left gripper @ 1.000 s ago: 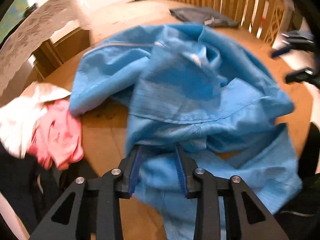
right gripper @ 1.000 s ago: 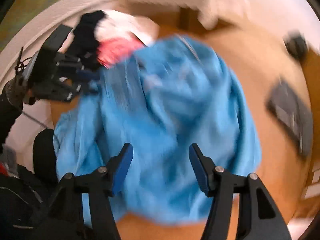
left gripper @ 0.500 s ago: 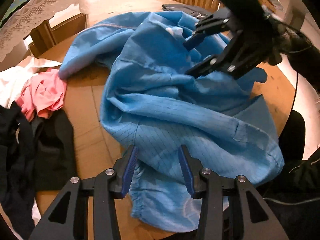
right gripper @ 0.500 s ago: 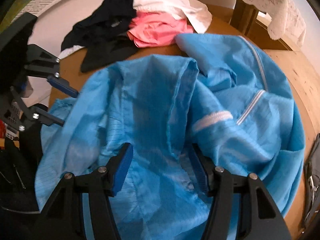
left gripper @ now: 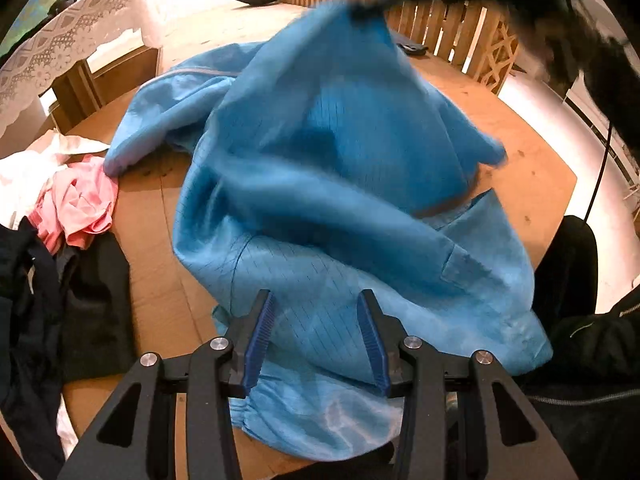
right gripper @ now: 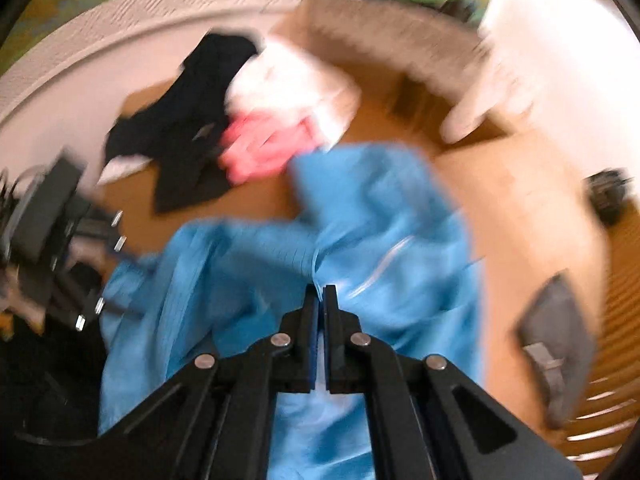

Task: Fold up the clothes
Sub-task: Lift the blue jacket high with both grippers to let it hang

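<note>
Now right gripper (right gripper: pixel 321 294) jaws pinch blue garment (left gripper: pixel 340 208); left gripper (left gripper: pixel 316 336) jaws wide.

Black hand-held gripper (left gripper: pixel 316 336), blue ribbed finger pads (left gripper: pixel 260 344), silver screws, dark clothing

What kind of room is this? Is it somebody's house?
Probably a room in a home, though I can't be sure. A lace tablecloth hangs over one table, a wooden slatted fence stands behind, and loose laundry like the blue garment and pink garment lies on a wooden table.
</note>
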The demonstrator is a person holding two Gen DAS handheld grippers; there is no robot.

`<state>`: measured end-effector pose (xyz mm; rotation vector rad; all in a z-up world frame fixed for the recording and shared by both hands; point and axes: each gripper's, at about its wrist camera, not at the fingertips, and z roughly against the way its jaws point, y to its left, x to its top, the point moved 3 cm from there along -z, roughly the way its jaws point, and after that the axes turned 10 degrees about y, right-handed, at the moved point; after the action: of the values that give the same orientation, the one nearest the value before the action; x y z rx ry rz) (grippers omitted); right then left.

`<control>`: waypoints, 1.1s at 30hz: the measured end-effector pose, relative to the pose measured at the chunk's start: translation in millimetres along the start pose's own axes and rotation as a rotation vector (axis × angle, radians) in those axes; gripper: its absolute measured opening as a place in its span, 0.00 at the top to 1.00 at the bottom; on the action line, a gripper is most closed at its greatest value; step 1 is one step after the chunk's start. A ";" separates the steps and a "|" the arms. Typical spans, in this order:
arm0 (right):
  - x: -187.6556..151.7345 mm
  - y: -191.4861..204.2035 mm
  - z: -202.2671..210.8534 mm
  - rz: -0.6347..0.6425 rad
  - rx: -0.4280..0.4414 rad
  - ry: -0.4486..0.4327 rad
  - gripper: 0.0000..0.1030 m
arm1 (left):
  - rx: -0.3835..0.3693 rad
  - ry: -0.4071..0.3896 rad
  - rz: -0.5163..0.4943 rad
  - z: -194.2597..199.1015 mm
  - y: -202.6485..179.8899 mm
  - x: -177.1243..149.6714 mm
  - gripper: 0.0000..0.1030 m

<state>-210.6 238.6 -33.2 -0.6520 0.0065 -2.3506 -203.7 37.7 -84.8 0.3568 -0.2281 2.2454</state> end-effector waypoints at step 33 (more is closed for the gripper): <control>176.4 -1.1 376.2 -0.170 -0.657 -0.450 0.99 | 0.114 -0.505 0.220 149.9 72.6 132.7 0.54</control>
<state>-152.2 192.6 375.6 -1.5376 0.5580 -2.2938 -314.3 44.5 97.1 1.0036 -0.4200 2.3525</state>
